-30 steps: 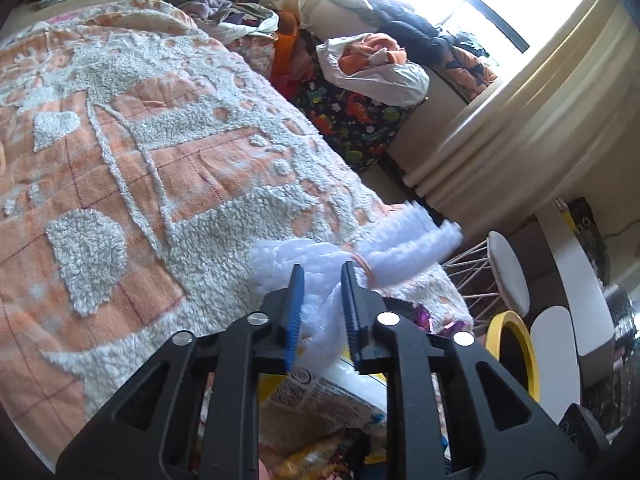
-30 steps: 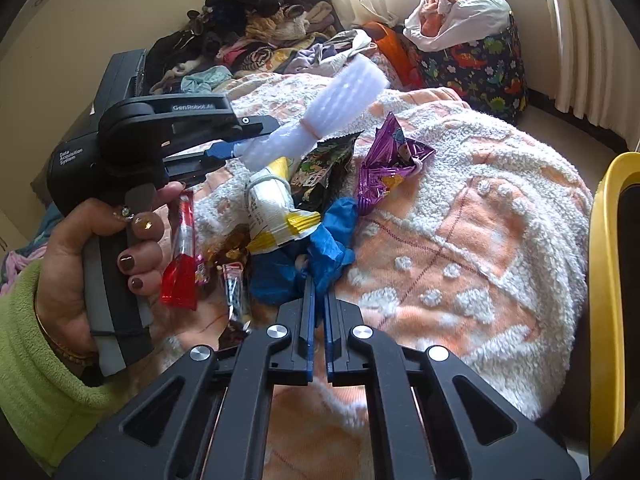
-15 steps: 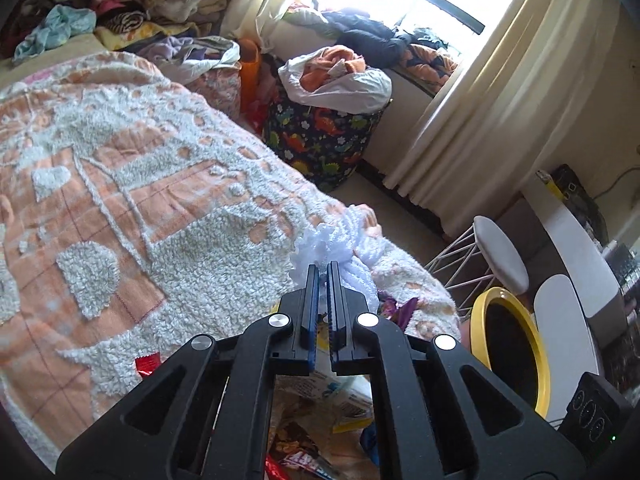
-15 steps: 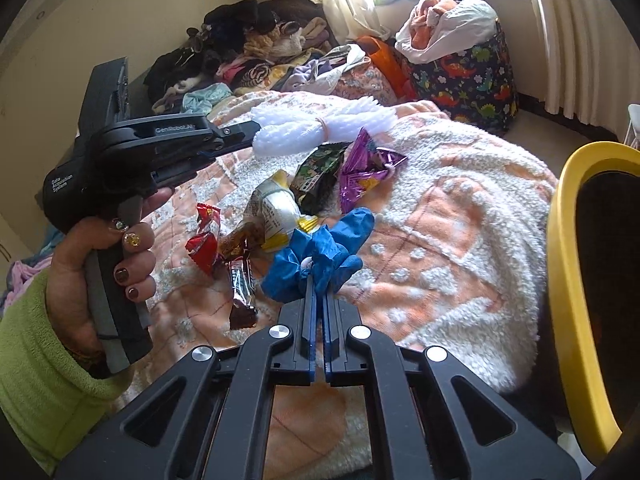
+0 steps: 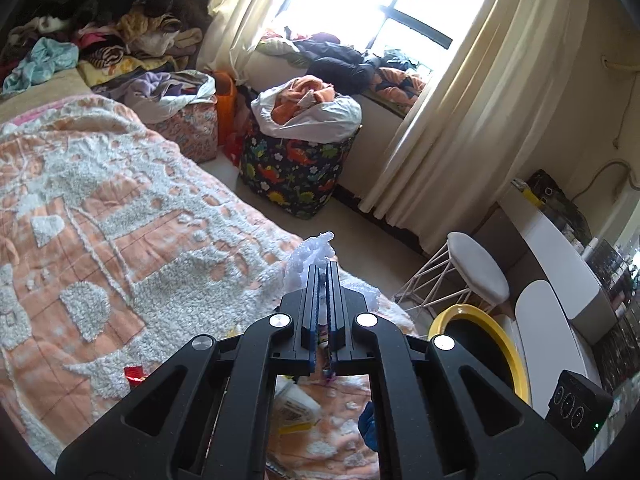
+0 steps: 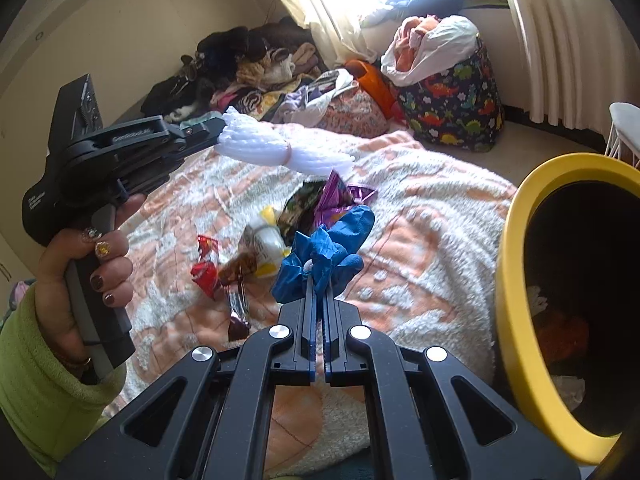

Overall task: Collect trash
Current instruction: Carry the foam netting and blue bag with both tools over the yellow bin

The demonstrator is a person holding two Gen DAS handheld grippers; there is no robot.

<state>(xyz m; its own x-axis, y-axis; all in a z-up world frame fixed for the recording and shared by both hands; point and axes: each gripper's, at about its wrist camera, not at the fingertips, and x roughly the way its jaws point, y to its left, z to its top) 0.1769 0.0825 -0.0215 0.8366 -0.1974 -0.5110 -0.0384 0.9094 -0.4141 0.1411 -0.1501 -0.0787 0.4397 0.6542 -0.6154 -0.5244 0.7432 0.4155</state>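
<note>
My left gripper (image 5: 323, 270) is shut on a white foam net (image 5: 310, 256), held above the bed; the right wrist view shows the net (image 6: 280, 152) sticking out of the left gripper (image 6: 218, 134), tied with a rubber band. My right gripper (image 6: 318, 280) is shut on a crumpled blue glove (image 6: 324, 254), lifted above the blanket. Loose trash lies on the bed: a purple wrapper (image 6: 340, 196), a dark green wrapper (image 6: 300, 206), a white and yellow packet (image 6: 266, 246), a red wrapper (image 6: 206, 264) and a brown wrapper (image 6: 238, 280). A yellow-rimmed bin (image 6: 520, 280) stands at the right, with some trash inside.
The bed carries an orange and white tufted blanket (image 5: 100, 220). A dinosaur-print basket (image 5: 298, 168) full of clothes stands by the window. A white stool (image 5: 476, 268) and white desk (image 5: 560, 248) stand beyond the bin (image 5: 480, 340). Clothes are piled at the bed's far end (image 5: 100, 36).
My left gripper closed fully on the foam net and lifted it. My right gripper lifted the blue glove off the bed and moved toward the yellow bin.
</note>
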